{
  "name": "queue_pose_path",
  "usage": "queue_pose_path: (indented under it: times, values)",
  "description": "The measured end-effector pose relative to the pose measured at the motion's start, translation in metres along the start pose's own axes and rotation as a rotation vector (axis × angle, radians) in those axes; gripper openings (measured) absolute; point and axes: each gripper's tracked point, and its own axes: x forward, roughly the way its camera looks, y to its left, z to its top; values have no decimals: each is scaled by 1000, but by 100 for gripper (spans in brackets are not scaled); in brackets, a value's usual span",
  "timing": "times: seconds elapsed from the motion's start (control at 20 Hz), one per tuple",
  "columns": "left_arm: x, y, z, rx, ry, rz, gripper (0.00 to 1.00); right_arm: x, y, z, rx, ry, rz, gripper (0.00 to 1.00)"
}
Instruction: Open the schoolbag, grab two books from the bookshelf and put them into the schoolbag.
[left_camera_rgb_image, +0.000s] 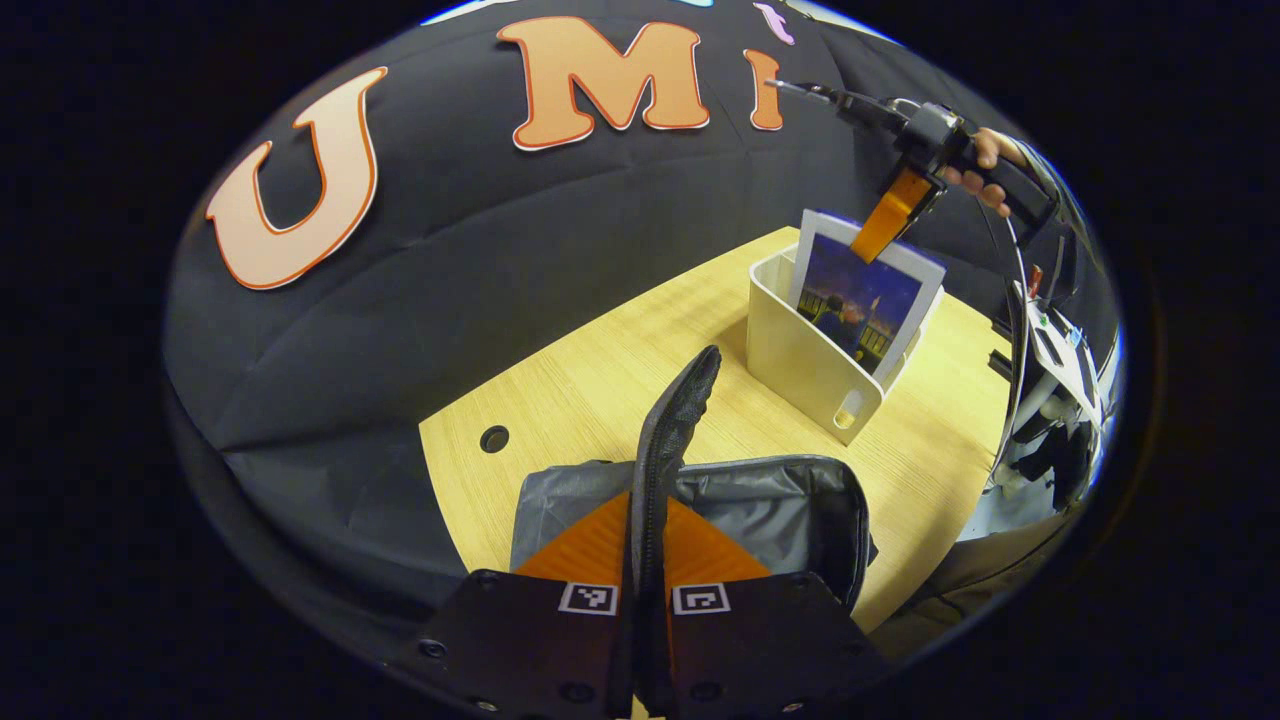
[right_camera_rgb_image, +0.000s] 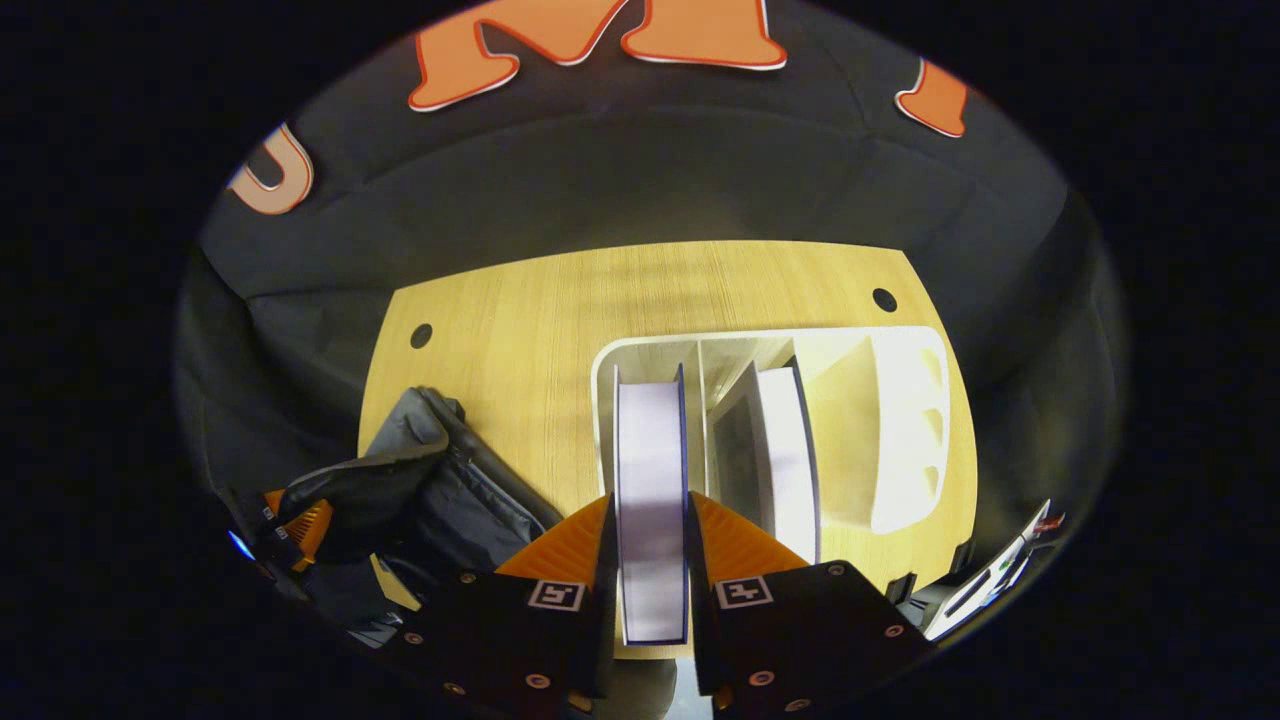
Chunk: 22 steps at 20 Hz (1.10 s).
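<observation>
Your left hand-held gripper (left_camera_rgb_image: 645, 590) is clamped narrow on the raised black flap (left_camera_rgb_image: 672, 440) of the schoolbag (left_camera_rgb_image: 770, 510), both fingers pressing its edge. The flap stands upright at 12 o'clock from the fingers, and the bag's grey-lined mouth lies open behind it on the wooden bench (left_camera_rgb_image: 600, 370).

Beyond the bag, toward 1 o'clock in the left gripper view, the white bookshelf (left_camera_rgb_image: 800, 360) stands on the bench, well apart from the bag. A book (left_camera_rgb_image: 862, 300) with a dark picture cover rises out of it, and your right hand-held gripper (left_camera_rgb_image: 880, 228) sits on its top edge, with your hand (left_camera_rgb_image: 985, 165) behind.

In the right gripper view, your right hand-held gripper (right_camera_rgb_image: 650, 590) is closed on that book (right_camera_rgb_image: 650, 480), seen edge-on, one finger on each cover. The book stands in the leftmost compartment of the bookshelf (right_camera_rgb_image: 905, 420). A second book (right_camera_rgb_image: 790, 450) leans in the next compartment, toward 1 o'clock. The divider between them stands just beside the held book. The schoolbag (right_camera_rgb_image: 440, 490) lies at 9 o'clock, held by the left hand-held gripper (right_camera_rgb_image: 295, 525).
</observation>
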Motion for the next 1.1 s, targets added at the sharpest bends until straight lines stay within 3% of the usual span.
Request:
queue_pose_path:
  times: [0.5, 0.55, 0.65, 0.95, 1.1]
  values:
    - [1, -3, -1, 7, 5, 11, 6, -91, -27, 7, 82, -178, 58, 31]
    - [1, -3, 0, 4, 2, 9, 10, -97, -26, 5, 85, -195, 74, 31]
    - [0, -3, 0, -2, 5, 8, 6, -112, -21, -1, 86, -226, 93, 30]
    - [2, -3, 0, -15, 6, 16, 6, -130, 4, -22, 158, -234, 224, 30]
    - [0, -2, -1, -18, -1, 20, 6, -128, 10, -30, 169, -249, 232, 30]
